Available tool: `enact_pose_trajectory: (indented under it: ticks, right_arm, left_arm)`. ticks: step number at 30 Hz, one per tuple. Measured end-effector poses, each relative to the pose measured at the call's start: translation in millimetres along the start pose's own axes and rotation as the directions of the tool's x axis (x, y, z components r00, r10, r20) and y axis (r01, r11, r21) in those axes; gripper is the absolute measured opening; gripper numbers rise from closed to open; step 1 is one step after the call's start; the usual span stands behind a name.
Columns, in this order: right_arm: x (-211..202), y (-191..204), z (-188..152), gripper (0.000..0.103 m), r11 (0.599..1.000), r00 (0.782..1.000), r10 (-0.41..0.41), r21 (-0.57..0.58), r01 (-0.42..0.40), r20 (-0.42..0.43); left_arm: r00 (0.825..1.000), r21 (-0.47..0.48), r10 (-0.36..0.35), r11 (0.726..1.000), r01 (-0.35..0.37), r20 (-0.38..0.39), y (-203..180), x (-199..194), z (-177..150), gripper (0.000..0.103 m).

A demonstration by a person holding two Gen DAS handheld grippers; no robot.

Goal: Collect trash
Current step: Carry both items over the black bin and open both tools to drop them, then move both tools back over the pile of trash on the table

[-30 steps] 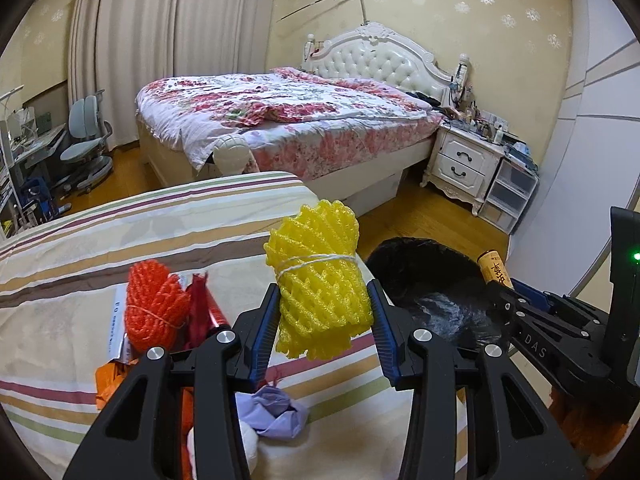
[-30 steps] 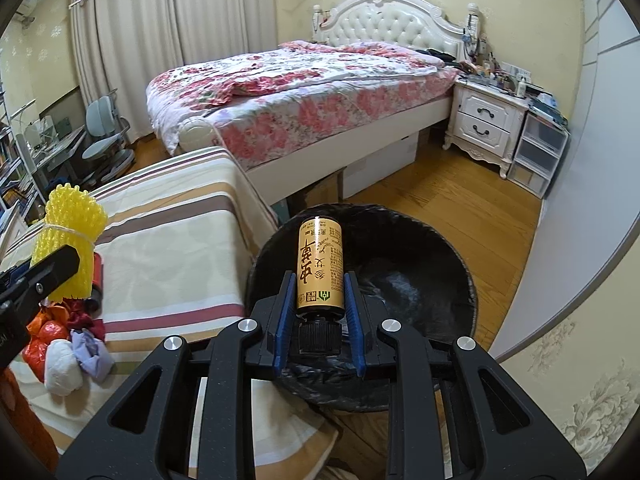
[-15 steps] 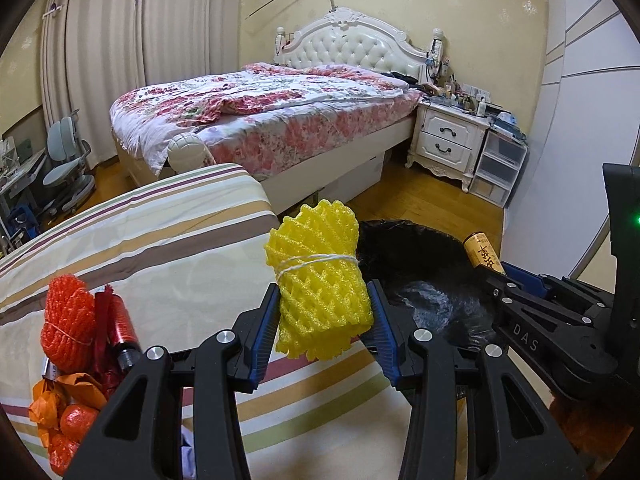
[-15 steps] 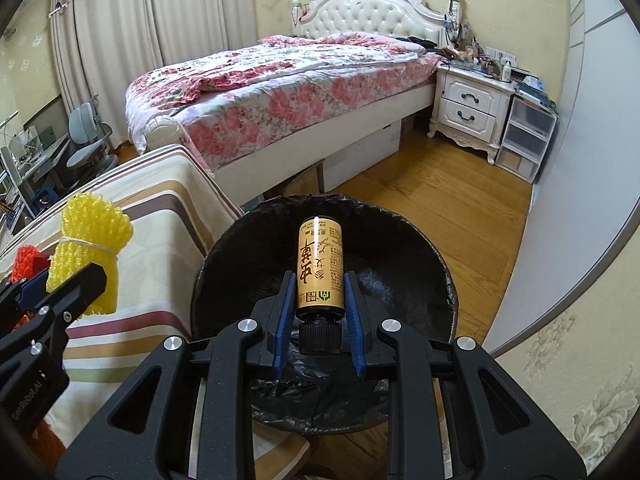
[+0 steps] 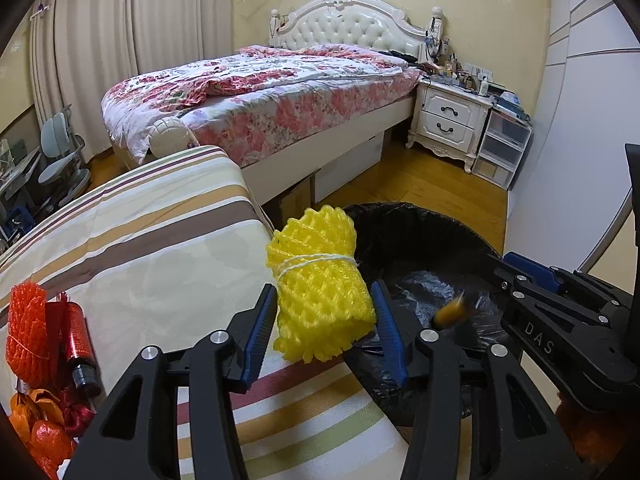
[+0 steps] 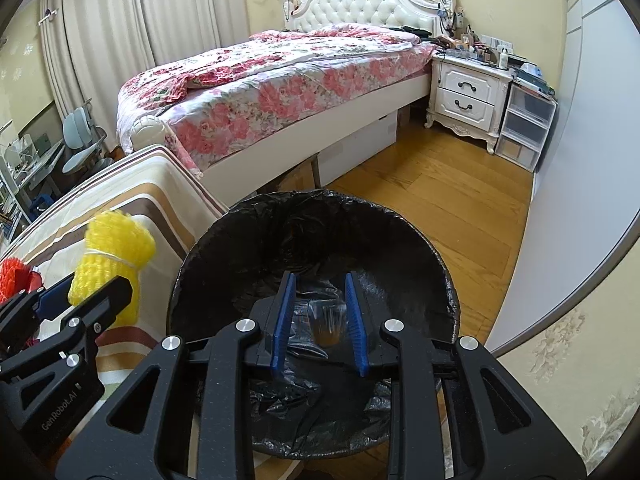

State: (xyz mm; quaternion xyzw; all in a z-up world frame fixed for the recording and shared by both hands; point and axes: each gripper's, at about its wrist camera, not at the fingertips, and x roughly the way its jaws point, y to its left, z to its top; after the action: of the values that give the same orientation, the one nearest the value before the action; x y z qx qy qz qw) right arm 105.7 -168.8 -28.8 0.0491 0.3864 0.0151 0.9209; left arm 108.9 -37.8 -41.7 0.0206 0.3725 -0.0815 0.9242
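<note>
My left gripper (image 5: 326, 320) is shut on a yellow foam net bundle (image 5: 320, 288) tied with white string, held at the striped table's right edge beside the black-lined trash bin (image 5: 424, 232). The bundle also shows in the right wrist view (image 6: 110, 264). My right gripper (image 6: 318, 316) is open over the bin (image 6: 400, 240). The brown bottle (image 6: 327, 322) is blurred below the open jaws, falling inside the bin; it shows as an orange blur in the left wrist view (image 5: 450, 312).
On the striped table (image 5: 152, 248) at the left lie an orange net bundle (image 5: 26, 340), a red can (image 5: 78, 340) and orange wrappers (image 5: 40, 432). A floral bed (image 5: 272, 92), nightstand (image 5: 448, 116) and wooden floor (image 6: 452, 200) lie beyond.
My right gripper has opened and let go of the brown bottle, which drops into the bin. My left gripper with the yellow bundle has moved right, closer to the bin.
</note>
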Motion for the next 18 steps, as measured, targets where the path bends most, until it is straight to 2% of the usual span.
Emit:
enact_pose_trajectory:
  ticks: [1, 4, 10, 18]
  right_arm:
    - [1, -1, 0, 0.034, 1.000, 1.000, -0.002, 0.003, 0.002, 0.001]
    - [-1, -4, 1, 0.039, 1.000, 1.000, -0.009, 0.016, 0.009, 0.012]
    - [-8, -9, -1, 0.046, 0.999, 1.000, -0.019, 0.032, 0.018, 0.022]
    - [-19, -4, -6, 0.056, 0.999, 1.000, -0.021, 0.039, 0.020, 0.023]
  left_arm:
    - [1.000, -0.003, 0.001, 1.000, -0.001, 0.001, 1, 0, 0, 0.063]
    - [1.000, -0.011, -0.002, 1.000, 0.002, 0.010, 2, -3, 0, 0.071]
    - [1.000, -0.022, 0.006, 1.000, -0.006, 0.013, 3, -7, 0, 0.075]
    - [0.999, -0.045, 0.030, 0.999, -0.029, 0.025, 14, -27, -3, 0.075]
